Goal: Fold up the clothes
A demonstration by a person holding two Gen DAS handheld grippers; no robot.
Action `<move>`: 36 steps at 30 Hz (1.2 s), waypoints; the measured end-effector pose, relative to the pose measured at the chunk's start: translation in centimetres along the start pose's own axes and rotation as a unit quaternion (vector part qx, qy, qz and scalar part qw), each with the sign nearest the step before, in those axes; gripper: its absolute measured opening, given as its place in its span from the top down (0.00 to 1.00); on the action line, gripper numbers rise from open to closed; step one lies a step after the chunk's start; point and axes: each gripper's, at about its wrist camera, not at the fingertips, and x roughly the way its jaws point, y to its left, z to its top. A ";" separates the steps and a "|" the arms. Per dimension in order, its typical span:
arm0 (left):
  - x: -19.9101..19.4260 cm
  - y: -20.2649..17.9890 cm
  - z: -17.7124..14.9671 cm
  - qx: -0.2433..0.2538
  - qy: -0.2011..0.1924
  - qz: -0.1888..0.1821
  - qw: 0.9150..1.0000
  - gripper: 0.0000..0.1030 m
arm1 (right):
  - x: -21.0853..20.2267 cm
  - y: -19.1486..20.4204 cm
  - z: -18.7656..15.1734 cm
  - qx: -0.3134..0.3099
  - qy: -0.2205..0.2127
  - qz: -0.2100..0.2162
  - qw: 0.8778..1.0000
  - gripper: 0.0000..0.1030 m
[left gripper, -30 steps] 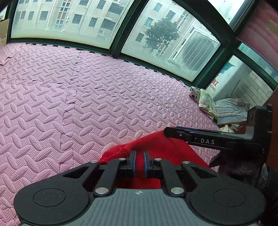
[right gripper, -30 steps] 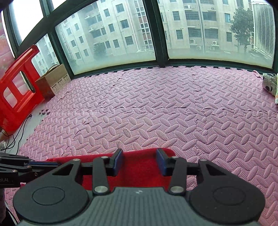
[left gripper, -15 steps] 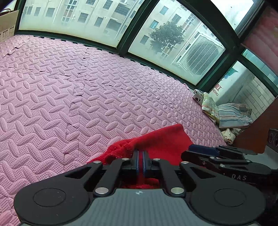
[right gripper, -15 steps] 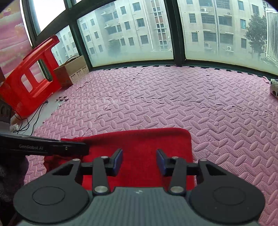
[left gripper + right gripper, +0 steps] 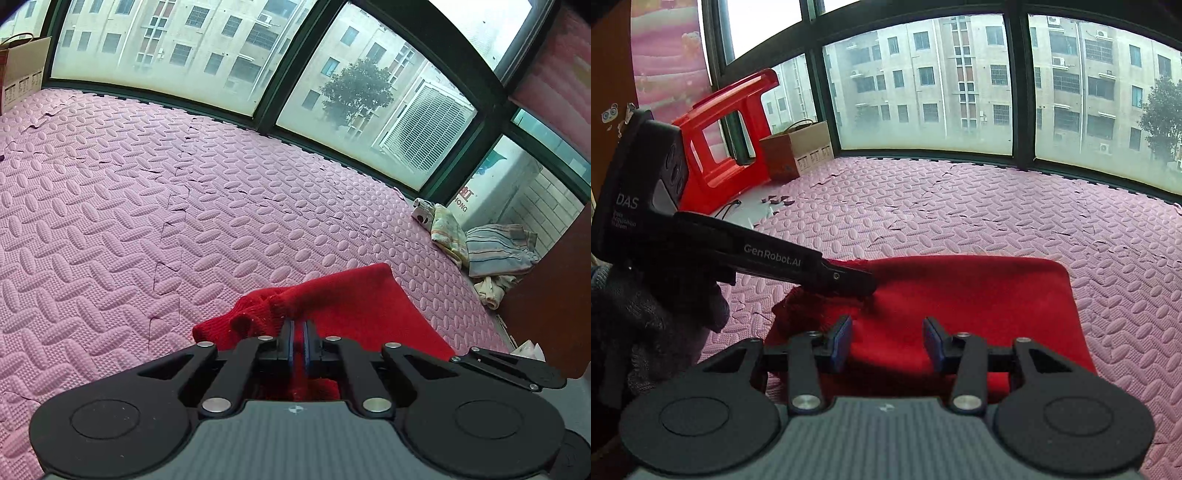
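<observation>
Currently your left hand-held gripper pinches the red garment; your right hand-held gripper is spread, so the fold may slip.

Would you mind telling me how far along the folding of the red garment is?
Done: the red garment lies doubled on the pink mat. In hand: the left gripper pinches its bunched knit edge; the right gripper hangs open above it. Left: flattening that bunched end.

Red garment on pink embossed floor mat; striped pastel clothes at its right edge; black tongs, blue pads.
</observation>
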 end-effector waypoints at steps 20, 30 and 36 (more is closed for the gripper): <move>-1.2 0.8 -0.8 -0.026 -0.022 0.003 0.999 0.93 | 2.0 2.3 -0.5 -0.025 0.016 0.023 0.999 0.60; -1.5 1.7 -0.6 -0.042 -0.028 0.003 0.999 0.93 | 1.2 2.4 -0.7 -0.038 0.014 0.023 0.999 0.55; -3.0 1.1 -1.0 -0.042 -0.039 -0.004 0.998 0.70 | -2.8 -0.8 -0.9 0.003 -0.015 -0.023 1.000 0.45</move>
